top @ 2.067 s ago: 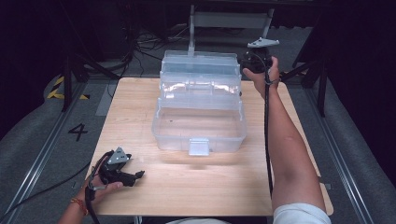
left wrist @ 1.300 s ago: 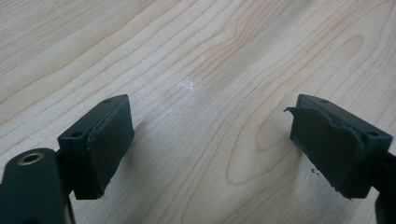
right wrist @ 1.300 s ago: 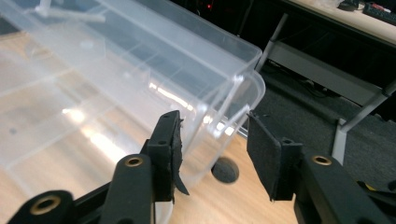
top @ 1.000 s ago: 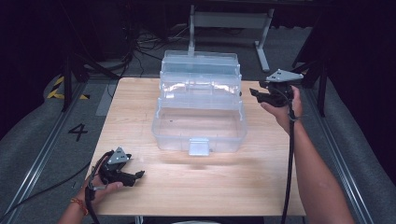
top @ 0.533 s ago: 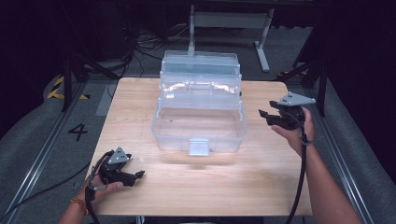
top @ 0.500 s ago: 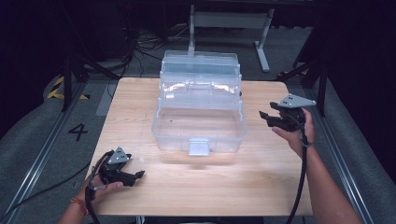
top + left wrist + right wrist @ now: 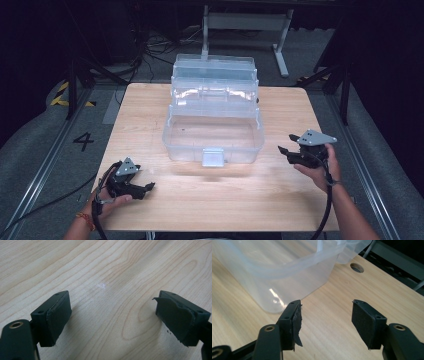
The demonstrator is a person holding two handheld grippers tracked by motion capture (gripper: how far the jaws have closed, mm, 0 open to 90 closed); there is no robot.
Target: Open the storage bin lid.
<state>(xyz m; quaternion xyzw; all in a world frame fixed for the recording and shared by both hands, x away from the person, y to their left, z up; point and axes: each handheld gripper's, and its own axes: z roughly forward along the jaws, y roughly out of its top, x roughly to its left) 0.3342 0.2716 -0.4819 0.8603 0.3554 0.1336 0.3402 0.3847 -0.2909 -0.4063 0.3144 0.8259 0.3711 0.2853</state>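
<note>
Both tongs are open and empty. The right gripper (image 7: 289,152), jaws just widening, sits at three o'clock of the clear box (image 7: 214,131); approach its corner slowly. The left gripper (image 7: 145,189) rests at seven o'clock.

High view looks down and forward over the whole counter (image 7: 150,115), far off. The left claw (image 7: 112,322) camera sits close above bare wood, facing down. The right claw (image 7: 325,325) camera is low, aimed at the clear box (image 7: 274,270) corner — shared with the high view (image 7: 215,120).
</note>
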